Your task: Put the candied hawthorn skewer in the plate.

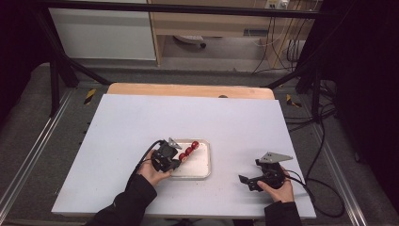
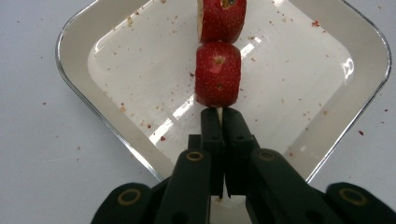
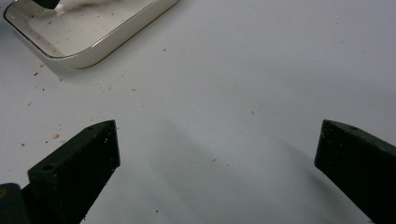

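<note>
1. Holding the skewer [image 2: 218,111] of red fruit pieces [image 2: 217,73], our left gripper [image 2: 218,122] has its fingers pinching the stick end over the white tray [image 2: 79,88].
2. Our right gripper [image 3: 217,154] rests apart on the surface [image 1: 141,122], fingers spread and empty.
3. We judge the skewer is not yet laid down and released.

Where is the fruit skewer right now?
In the high view the skewer lies over the white tray just left of the table's centre. The left gripper is shut on its stick end, the red pieces pointing away over the tray.
</note>
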{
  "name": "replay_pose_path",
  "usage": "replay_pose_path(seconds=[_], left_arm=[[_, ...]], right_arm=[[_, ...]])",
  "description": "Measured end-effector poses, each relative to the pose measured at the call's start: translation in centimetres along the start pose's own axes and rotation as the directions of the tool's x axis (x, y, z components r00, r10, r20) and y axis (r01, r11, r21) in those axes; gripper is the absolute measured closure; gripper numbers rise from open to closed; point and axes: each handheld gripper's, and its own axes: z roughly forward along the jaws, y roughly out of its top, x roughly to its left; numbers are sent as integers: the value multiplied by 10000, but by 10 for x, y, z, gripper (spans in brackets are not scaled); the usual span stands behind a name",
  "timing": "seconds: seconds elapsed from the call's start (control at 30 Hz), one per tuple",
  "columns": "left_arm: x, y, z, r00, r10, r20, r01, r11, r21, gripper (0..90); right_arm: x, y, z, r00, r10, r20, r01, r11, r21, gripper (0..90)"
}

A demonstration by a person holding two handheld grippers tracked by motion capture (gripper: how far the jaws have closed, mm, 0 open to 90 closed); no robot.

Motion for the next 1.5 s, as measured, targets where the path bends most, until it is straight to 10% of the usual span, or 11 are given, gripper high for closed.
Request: replay_pose_path(seconds=[0.83, 1.5], left_arm=[[-2, 1, 0, 9999, 122, -82, -122, 9999, 21, 848], [25, -28, -42, 9980, 494, 403, -426, 9869, -1557, 216]], right_arm=[[1, 0, 0, 10000, 58, -13, -58, 10000, 37, 7], [1, 0, 0, 10000, 81, -38, -81, 10000, -7, 5]])
